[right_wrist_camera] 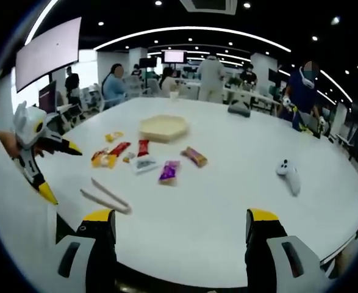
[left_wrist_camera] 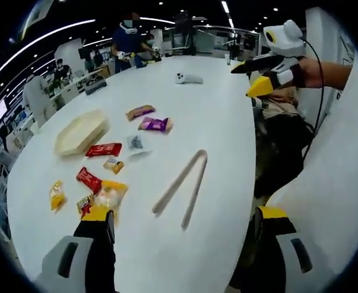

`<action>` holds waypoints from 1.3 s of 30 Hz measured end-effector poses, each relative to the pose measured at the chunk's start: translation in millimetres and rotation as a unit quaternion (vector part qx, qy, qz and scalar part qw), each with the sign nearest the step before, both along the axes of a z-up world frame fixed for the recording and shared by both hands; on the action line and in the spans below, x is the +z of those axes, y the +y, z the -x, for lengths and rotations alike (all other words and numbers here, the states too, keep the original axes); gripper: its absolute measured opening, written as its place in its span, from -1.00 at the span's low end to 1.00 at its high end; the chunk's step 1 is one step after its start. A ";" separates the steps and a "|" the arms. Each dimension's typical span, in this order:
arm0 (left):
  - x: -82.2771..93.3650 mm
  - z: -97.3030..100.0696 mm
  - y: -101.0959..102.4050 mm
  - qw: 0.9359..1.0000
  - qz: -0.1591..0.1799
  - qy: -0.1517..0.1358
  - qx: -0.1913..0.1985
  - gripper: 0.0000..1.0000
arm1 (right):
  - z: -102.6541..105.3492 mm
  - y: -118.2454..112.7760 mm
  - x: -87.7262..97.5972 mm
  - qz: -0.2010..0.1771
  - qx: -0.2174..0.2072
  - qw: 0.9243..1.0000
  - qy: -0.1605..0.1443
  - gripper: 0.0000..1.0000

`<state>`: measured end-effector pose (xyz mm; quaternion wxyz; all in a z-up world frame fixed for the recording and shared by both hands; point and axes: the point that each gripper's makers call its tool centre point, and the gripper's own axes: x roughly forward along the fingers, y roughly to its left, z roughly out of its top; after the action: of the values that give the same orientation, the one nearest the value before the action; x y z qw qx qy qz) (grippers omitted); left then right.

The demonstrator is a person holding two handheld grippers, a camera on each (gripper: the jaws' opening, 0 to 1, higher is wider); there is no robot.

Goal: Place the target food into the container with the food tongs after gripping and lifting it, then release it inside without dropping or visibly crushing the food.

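Beige food tongs (left_wrist_camera: 182,186) (right_wrist_camera: 105,195) lie free on the round white table (left_wrist_camera: 221,128) (right_wrist_camera: 227,207). Several wrapped snacks are spread beside them: a red packet (left_wrist_camera: 103,149) (right_wrist_camera: 119,148), a purple one (left_wrist_camera: 155,124) (right_wrist_camera: 169,172), a brown one (left_wrist_camera: 140,112) (right_wrist_camera: 194,157) and yellow ones (left_wrist_camera: 110,194). Farther off sits an empty beige container (left_wrist_camera: 81,131) (right_wrist_camera: 162,127). My left gripper (left_wrist_camera: 183,213) (right_wrist_camera: 61,172) hovers open above the tongs' near ends, holding nothing. My right gripper (right_wrist_camera: 181,217) (left_wrist_camera: 246,80) is open too, raised at the table's edge, away from the food.
A white game controller (left_wrist_camera: 188,78) (right_wrist_camera: 288,174) rests on the far side of the table. People stand and sit at desks around the room. A person's hand (left_wrist_camera: 316,70) holds the right gripper. The table edge (right_wrist_camera: 325,250) lies close below my right gripper.
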<state>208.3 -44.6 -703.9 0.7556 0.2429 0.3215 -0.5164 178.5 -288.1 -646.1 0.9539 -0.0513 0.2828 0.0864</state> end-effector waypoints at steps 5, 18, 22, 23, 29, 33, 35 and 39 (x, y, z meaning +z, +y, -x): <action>3.3 -8.2 3.2 1.000 0.002 -0.007 0.013 0.93 | -1.4 -1.8 1.7 -0.003 -0.008 1.000 -0.011 0.77; -3.1 -10.4 -4.6 1.000 0.006 0.005 0.027 0.93 | -13.9 13.8 -10.2 -0.019 0.011 1.000 0.006 0.77; 1.3 -13.6 -10.4 1.000 0.012 0.000 0.018 0.93 | -24.6 13.8 -3.4 -0.015 0.014 1.000 0.002 0.77; 2.7 -16.1 -10.3 1.000 0.012 -0.002 0.018 0.93 | -26.6 13.7 -1.6 -0.016 0.013 1.000 0.000 0.77; 9.8 -24.4 -4.2 0.999 0.020 -0.005 0.029 0.93 | -35.8 18.7 4.7 -0.011 0.023 1.000 -0.001 0.77; 13.4 -26.0 -1.2 0.999 0.029 0.004 0.040 0.93 | -40.0 16.8 6.2 -0.008 0.026 1.000 0.004 0.76; 16.0 -28.1 -1.8 0.999 0.031 0.004 0.042 0.93 | -44.8 15.5 8.1 -0.003 0.031 0.999 0.006 0.76; 18.8 -31.9 -2.9 0.999 0.027 -0.001 0.041 0.92 | -49.2 20.2 14.9 -0.004 0.041 0.999 0.002 0.76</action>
<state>240.2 -47.5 -685.0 0.7829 0.2096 0.3160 -0.4933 227.7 -267.9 -631.2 0.9492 -0.0585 0.2823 0.1264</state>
